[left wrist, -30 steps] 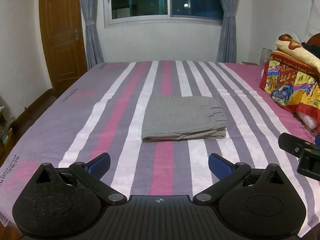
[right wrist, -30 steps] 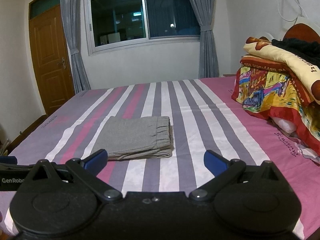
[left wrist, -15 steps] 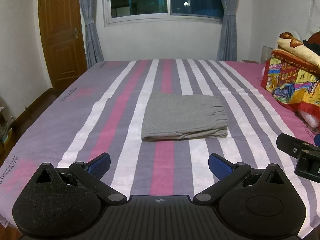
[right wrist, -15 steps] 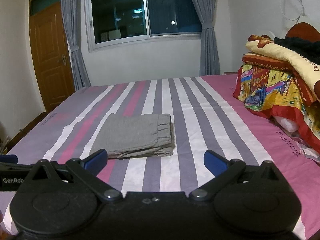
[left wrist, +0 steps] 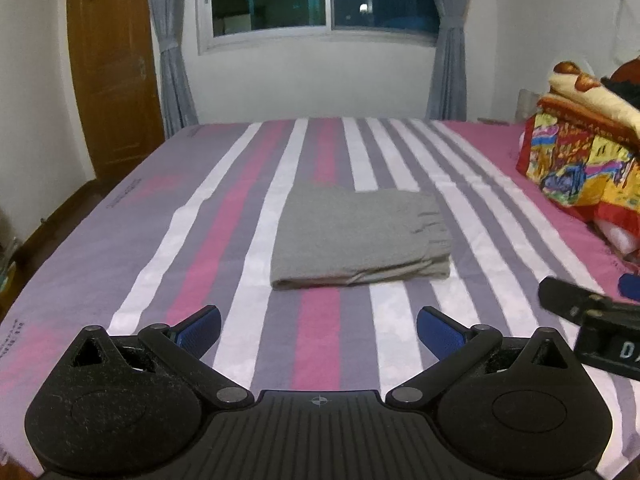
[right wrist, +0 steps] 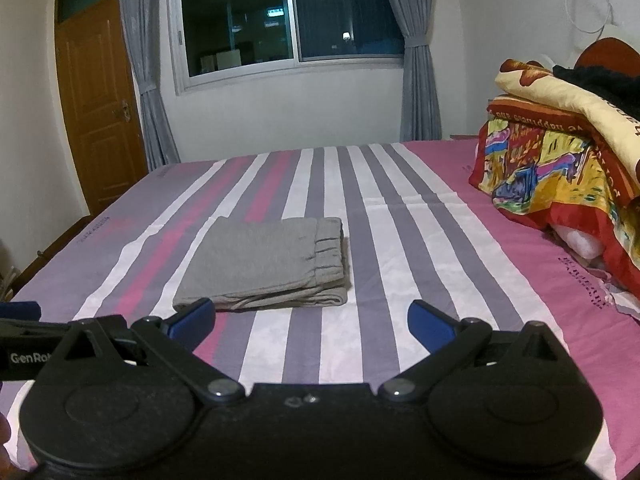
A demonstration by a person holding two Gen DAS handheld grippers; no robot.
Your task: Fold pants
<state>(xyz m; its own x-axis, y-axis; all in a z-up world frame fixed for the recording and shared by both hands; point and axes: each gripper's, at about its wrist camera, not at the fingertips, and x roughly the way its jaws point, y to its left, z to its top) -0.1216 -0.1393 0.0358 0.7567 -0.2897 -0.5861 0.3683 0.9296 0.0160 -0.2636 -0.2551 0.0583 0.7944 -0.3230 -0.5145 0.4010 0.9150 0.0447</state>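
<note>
Since a second ago I am drawing both tools back and slightly upward from the bed (left wrist: 224,208), so the folded pants (left wrist: 356,236) are sitting a little farther off in both views while they themselves are staying exactly where they were. The pants are grey, folded into a neat flat rectangle, and they are lying near the middle of the striped sheet, with the gathered waistband turned toward the right and the stacked folded edges facing me. My left gripper (left wrist: 319,328) is hovering above the near part of the bed, its blue-padded fingers (left wrist: 198,326) spread wide apart and holding nothing, well short of the pants. My right gripper (right wrist: 310,318) is hovering just beside it on the right, its fingers (right wrist: 430,320) also spread wide and empty; in the right wrist view the left blue pad is overlapping the near corner of the pants, but I cannot tell any contact from that. At the right edge of the bed a colourful quilt (right wrist: 552,160) is lying in a heap, well apart from the pants. Beyond the bed a dark window (right wrist: 288,12) is sitting between grey curtains (right wrist: 418,60), and a wooden door (right wrist: 96,100) is standing closed on the left.
</note>
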